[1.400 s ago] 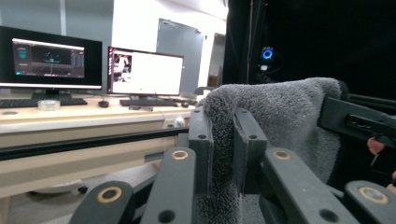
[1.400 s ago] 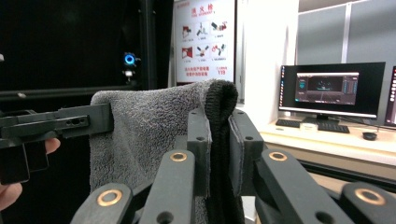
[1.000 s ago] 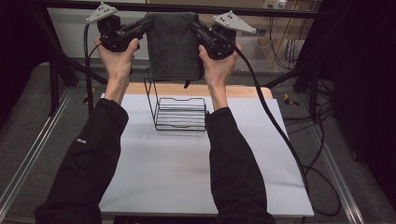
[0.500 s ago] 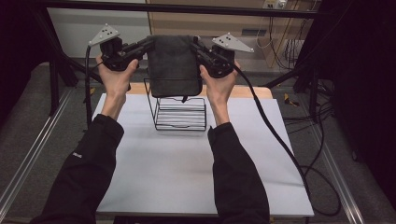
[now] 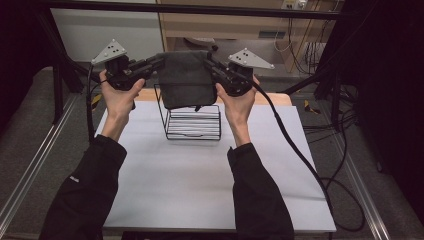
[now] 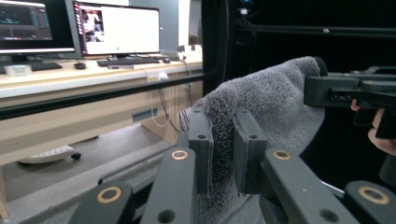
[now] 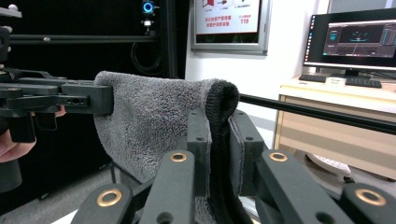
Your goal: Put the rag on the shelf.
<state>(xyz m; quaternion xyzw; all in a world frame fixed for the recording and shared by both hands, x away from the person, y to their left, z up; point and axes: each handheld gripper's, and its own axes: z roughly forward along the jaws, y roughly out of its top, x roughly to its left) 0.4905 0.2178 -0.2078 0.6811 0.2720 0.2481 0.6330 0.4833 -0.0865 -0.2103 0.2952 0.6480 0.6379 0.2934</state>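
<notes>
Above the wire rack (image 5: 192, 122), a grey towel (image 5: 186, 77) hangs stretched. The left gripper (image 5: 159, 62) and right gripper (image 5: 209, 62) each pinch a top corner.

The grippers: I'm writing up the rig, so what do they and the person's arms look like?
Both the left gripper and right gripper are black, with two flat jaws, brass-ringed pivots, a grey three-cornered plate on top and a trailing black cable. The person wears black long sleeves.

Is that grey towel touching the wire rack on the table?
Cannot tell. In the high view the grey towel hangs with its bottom edge overlapping the black wire rack, so contact or a gap is not plain.
</notes>
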